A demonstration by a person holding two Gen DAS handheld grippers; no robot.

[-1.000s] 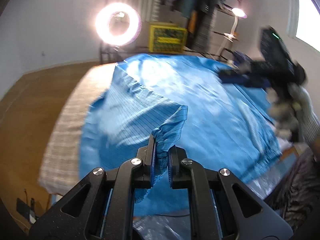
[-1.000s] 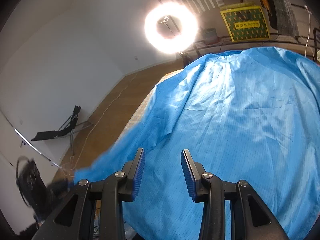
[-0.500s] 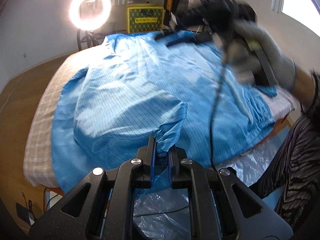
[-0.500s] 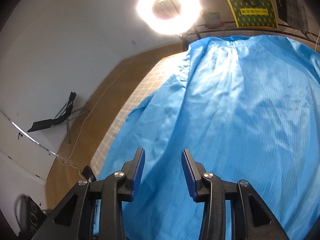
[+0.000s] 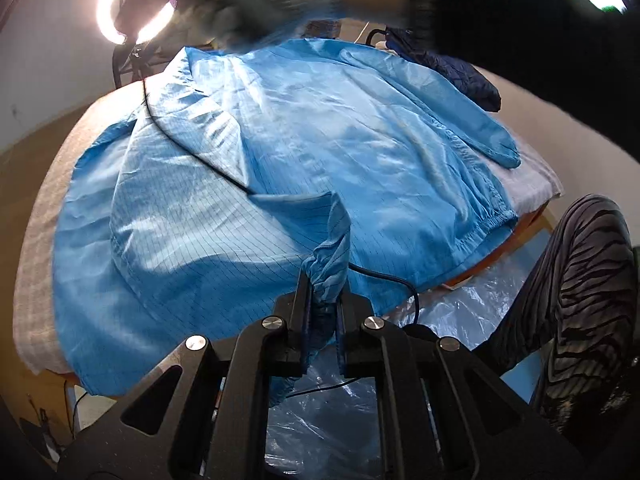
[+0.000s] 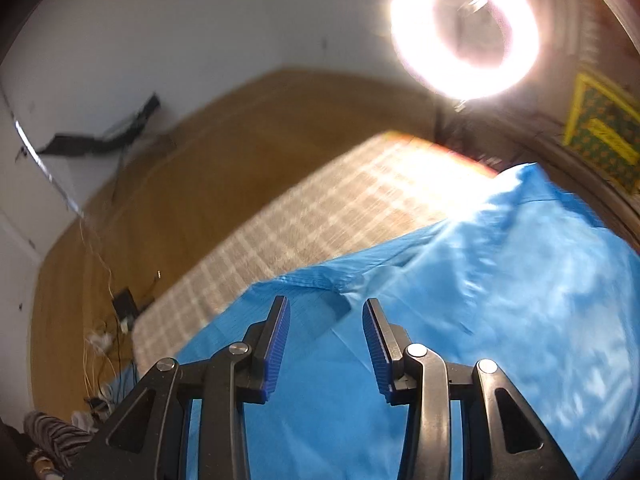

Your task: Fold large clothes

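- Left tool [image 5: 323, 300] is clamping a gathered cuff of the blue garment [image 5: 304, 152], holding it raised off the cloth.
- Right tool [image 6: 325, 320] is hovering over the garment's edge, fingers [image 6: 276, 336] spread wide, gripping nothing.
- Garment is lying spread across the counter [image 6: 320, 216], checked cover showing beside it.
- Blurred gloved hand [image 5: 232, 4] is reaching across the top of the left view.
- Ring light [image 6: 464, 28] is glaring behind.

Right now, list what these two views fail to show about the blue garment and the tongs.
- Left wrist view: the right tongs are only a motion-blurred smear across the top; their state is unreadable there.
- Left wrist view: the left tongs hide the pinched cuff's end of the blue garment.
- Right wrist view: the garment's far edge is blurred; its right side is cut off.
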